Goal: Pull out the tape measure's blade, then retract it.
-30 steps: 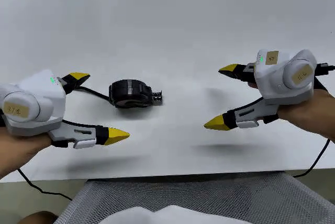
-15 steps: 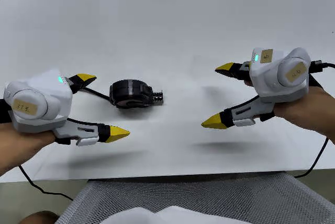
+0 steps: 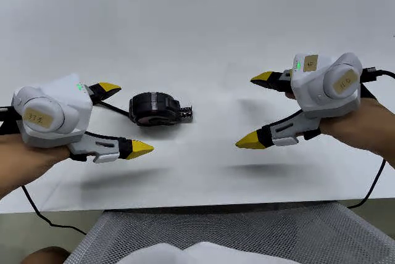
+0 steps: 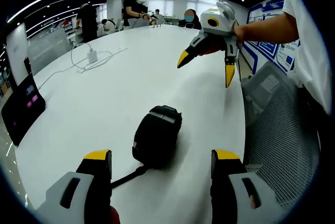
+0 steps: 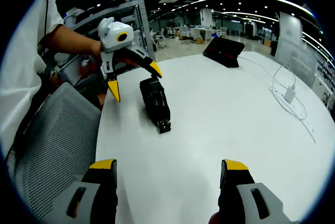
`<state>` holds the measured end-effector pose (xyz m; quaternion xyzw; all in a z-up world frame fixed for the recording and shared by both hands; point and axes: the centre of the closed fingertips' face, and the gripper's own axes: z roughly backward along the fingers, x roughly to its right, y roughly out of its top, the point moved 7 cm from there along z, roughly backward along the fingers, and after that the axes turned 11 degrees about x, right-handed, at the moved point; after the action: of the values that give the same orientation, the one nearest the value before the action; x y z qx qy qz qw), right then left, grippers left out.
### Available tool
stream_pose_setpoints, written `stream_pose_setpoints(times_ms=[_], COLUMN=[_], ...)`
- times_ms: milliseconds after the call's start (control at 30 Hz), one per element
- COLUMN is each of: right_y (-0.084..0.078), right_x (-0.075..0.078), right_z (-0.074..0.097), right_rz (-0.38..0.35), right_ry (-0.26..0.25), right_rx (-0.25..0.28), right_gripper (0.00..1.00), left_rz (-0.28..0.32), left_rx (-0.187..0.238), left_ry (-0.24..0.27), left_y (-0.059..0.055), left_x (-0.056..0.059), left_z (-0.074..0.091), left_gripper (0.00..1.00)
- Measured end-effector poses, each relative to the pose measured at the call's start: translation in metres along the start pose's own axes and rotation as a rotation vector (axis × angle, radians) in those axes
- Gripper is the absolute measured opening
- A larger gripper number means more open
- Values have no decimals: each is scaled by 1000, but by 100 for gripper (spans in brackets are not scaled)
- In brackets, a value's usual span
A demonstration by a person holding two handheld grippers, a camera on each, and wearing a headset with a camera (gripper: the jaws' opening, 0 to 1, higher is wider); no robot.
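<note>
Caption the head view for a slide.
Yellow-tipped left gripper and right gripper, both open, flank the black round tape measure lying on the white table.

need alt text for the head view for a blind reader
A black tape measure lies on a white table, blade retracted, between two open yellow-tipped grippers held by a person. The left gripper is close to it; the right gripper hovers farther off, facing its blade end.

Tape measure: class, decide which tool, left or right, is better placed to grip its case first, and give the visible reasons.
Probably left. The open left tool sits right beside the black round tape measure, jaws opening toward it. The open right tool hangs well apart, facing the blade tip.
</note>
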<state>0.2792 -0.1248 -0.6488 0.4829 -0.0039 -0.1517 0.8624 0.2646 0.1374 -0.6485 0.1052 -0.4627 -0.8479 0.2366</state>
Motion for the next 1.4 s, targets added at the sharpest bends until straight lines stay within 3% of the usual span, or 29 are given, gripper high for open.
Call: stream_pose_setpoints(times_ms=[733, 1400], right_y=[0, -2], right_x=[-1, 0], right_z=[-2, -1], right_rz=[0, -9], right_ry=[8, 7], right_rx=[-2, -2], right_gripper=[79, 79], left_rz=[-78, -94], left_rx=[-65, -89], left_ry=[-42, -75], left_y=[-4, -6], left_x=[-9, -10], left_z=[-12, -21], left_gripper=[54, 40])
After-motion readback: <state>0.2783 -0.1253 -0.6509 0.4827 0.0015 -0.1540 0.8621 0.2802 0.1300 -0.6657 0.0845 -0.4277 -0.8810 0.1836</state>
